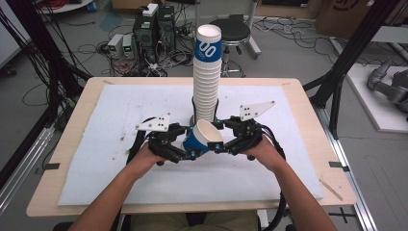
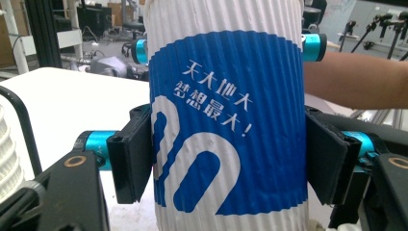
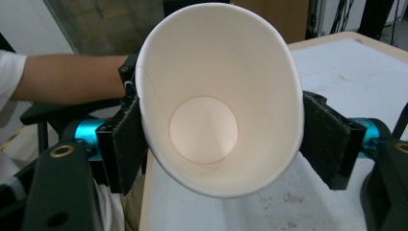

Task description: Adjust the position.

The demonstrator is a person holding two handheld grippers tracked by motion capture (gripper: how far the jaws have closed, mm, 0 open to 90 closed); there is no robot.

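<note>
Inside, cup (image 3: 211, 110)'s bare white bottom.

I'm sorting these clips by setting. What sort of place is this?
Most likely a robotics lab or workshop: computer towers and tangled cables sit on the floor beyond the table, black frame struts flank it, and a grey robot arm lies at right.

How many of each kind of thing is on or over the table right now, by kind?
Stack of nested paper cups: 1
Single blue and white cup, squeezed oval between both tongs: 1
Tongs, left and right: 2
White mat: 1
Total: 5
</note>
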